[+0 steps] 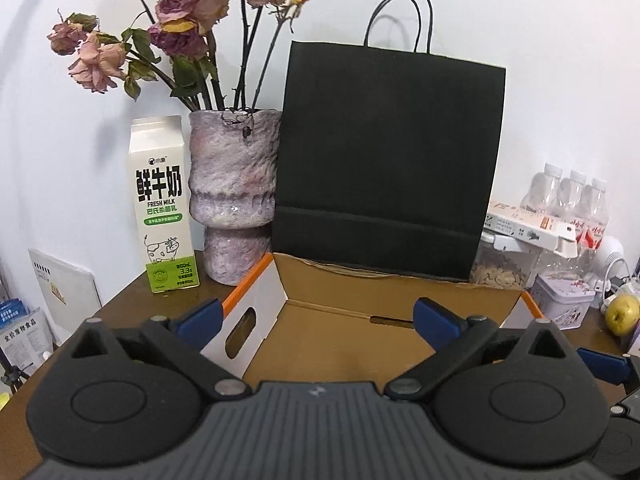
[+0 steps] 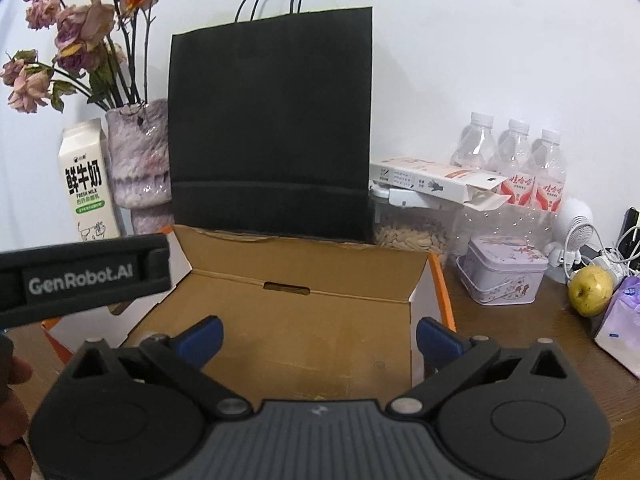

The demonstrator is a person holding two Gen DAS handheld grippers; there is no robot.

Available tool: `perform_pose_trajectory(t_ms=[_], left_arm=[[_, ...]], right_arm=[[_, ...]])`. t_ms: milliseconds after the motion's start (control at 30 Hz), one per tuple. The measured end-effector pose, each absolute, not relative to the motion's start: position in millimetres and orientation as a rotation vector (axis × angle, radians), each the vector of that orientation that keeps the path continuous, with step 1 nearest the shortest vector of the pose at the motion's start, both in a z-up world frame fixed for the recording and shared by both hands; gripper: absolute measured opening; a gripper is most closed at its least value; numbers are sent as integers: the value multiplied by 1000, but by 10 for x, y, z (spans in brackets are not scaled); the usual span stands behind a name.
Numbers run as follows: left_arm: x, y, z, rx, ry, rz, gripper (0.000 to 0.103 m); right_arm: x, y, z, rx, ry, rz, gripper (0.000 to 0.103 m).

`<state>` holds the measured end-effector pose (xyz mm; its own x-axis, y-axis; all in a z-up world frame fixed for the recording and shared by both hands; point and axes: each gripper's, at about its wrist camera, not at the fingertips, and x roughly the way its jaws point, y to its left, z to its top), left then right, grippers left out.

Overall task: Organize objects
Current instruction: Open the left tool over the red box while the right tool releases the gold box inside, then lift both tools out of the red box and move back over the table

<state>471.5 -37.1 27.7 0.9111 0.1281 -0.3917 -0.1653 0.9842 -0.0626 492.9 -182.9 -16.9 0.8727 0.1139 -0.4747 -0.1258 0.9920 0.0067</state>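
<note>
nothing packed yet: cardboard box empty, both grippers, left gripper and right gripper, spread wide, holding nothing, milk carton, tin and pear waiting along table's back edge.

Both the left gripper and right gripper point slightly downward, side by side, jaws spread wide with nothing between their blue pads.
</note>
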Motion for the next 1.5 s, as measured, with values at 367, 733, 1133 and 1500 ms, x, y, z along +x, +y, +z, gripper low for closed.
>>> perform_pose_trajectory(t_ms=[367,733,1133,1500], left_arm=[[4424,-341,487,-125,364,159,103],[3969,-334,709,-126,301,131,103],[3408,-340,882,-109,243,97,103],[2778,-314,974,-78,207,88,103]], right_arm=[[4697,-1852,44,-37,442,120,103],[4313,-1924,249,-54,379,119,103],[3753,-2032,403,-62,329,128,103],[3143,-2082,508,-66,295,141,103]])
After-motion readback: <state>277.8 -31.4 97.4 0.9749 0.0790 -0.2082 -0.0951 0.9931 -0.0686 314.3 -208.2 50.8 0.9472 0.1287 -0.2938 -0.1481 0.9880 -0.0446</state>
